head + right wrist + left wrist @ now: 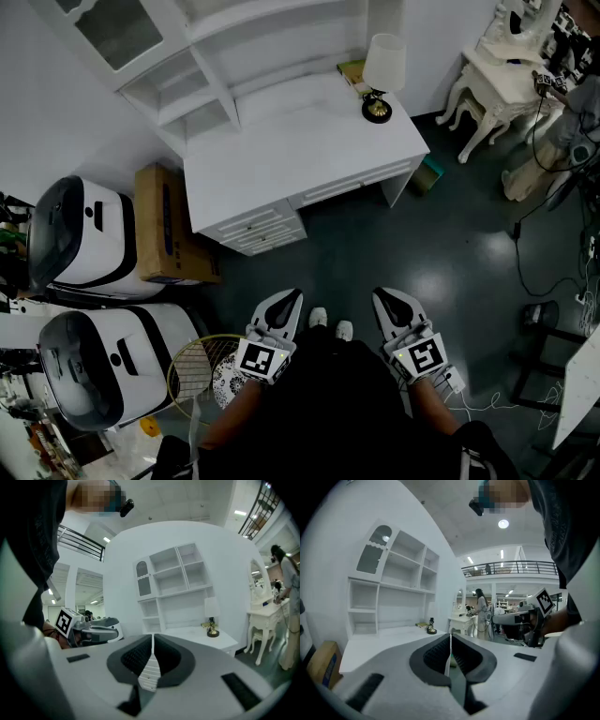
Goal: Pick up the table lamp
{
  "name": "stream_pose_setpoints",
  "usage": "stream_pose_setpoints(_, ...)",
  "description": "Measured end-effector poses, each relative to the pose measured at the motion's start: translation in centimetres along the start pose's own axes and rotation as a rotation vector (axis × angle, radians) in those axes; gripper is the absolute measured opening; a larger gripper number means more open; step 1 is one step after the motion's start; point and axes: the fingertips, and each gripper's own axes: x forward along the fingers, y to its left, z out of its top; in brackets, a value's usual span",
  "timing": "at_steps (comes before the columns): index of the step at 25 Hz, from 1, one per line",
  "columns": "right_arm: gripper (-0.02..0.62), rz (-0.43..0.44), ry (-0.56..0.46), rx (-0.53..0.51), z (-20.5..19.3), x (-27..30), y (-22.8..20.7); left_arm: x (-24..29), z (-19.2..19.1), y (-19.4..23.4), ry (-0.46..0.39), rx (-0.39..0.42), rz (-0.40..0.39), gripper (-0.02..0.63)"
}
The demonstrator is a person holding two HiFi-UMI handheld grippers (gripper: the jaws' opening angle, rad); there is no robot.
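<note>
While both tools are held side by side low in front of the person, the left gripper (284,305) is seen with its jaws pressed together and nothing between them, and the right gripper (392,305) is likewise closed and empty. The table lamp (382,77), white-shaded on a dark, brass-coloured base, is set well ahead of both grippers, upright and untouched, at the far right corner of a white desk (291,155). From the left gripper's own camera the lamp (431,626) is found far off, just left of the line of the closed jaws (450,645); from the right gripper's camera it (212,616) is placed far ahead and to the right of the closed jaws (152,649). A book (351,69) is laid just beyond the lamp, below a white shelf unit (202,66). To the left of the left gripper a cardboard box (167,225) is stood against the desk, and a racket (195,370) is seen close beside that gripper. Far ahead and to the right of the right gripper a pale dressing table (495,67) is placed.
</note>
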Motion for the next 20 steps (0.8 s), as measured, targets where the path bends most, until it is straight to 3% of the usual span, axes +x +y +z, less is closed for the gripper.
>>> stream_pose_setpoints(3,0.038,-0.014,0.037,-0.053,-0.5,-1.8,-0.6,0.7,0.9,-2.0,-0.014,0.033,-0.022,0.02)
stream_pose_setpoints(10,0.04,-0.016,-0.069,-0.005,0.5,-4.4,-1.6,1.7,3.0,-3.4,-0.039,0.053,-0.022,0.02)
stream_pose_setpoints(20,0.04,-0.081,-0.044,-0.005,-0.2,-4.2,-3.6,4.5,2.4,-3.2,-0.062,0.057,-0.073,0.02)
